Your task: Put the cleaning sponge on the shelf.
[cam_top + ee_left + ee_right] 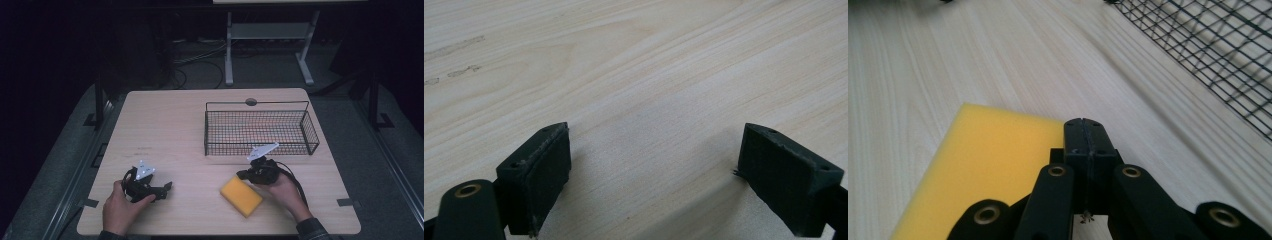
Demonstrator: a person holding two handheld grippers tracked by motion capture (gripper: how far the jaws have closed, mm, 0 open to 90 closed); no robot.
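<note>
Holding both grippers low at the near edge of the wooden table (165,125): my left gripper (165,189) is spread wide over bare wood, nothing between its pads. My right gripper (1087,137) is clenched with jaws pressed together, empty, tips at the yellow sponge's (241,195) right edge. Sponge lies flat, near-centre. Farther back sits the black wire basket (260,128), apart from it.

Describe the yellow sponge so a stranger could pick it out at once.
Start at the black wire basket on the far right of the wooden table. Come toward the near edge: the sponge lies flat beside the right hand-held gripper. It is the scene's one bright yellow block.
</note>
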